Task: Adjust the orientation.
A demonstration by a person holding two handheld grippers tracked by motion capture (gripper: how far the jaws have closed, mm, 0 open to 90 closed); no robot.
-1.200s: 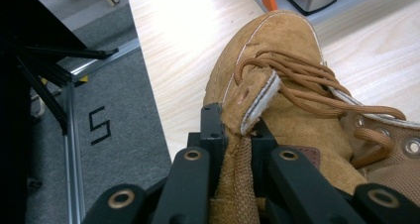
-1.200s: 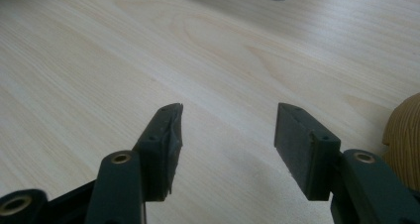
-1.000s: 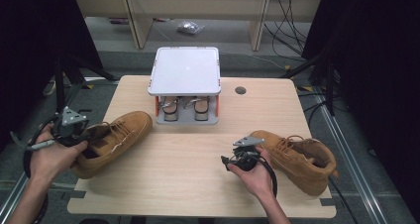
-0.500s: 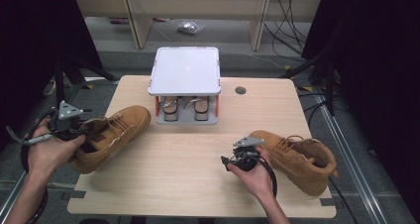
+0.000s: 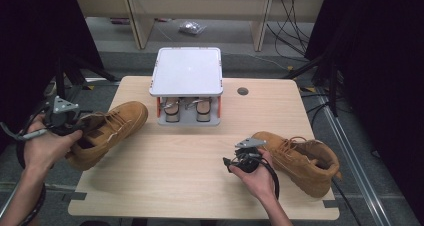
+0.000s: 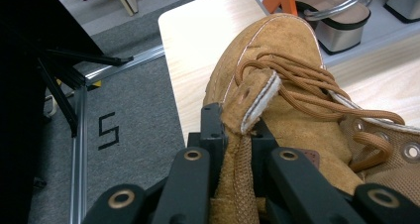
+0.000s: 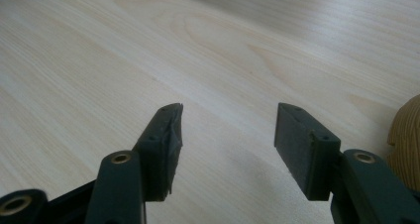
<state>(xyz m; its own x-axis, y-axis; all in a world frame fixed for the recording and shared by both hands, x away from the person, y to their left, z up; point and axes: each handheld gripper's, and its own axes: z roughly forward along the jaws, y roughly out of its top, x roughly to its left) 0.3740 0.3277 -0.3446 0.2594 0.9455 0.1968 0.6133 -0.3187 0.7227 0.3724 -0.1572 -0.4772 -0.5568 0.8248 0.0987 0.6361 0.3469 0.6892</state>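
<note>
Left gripper [image 5: 75, 123]: jaws clamped on the upper edge of the tan suede boot [image 5: 107, 132], pinching the collar and tongue between the pads. In the left gripper view [image 6: 233, 135] the tongue tip curls up just above the jaw tips; laces and toe run away ahead of them. Boot tilted, toe pointing toward the shoe rack [image 5: 187, 83] beyond, heel toward the hand at the table's [image 5: 200, 181] near-left edge.

Right gripper [image 5: 240, 153]: jaws parted, nothing between them. Right gripper view [image 7: 225, 144] has bare light-wood table under and ahead of the pads. Second tan boot [image 5: 300, 158] lies just beside this gripper on its right; its toe edge shows at the frame's right margin, apart from the pads.

Rack holds a pair of heeled shoes [image 5: 187, 108] under a white top plate.
</note>
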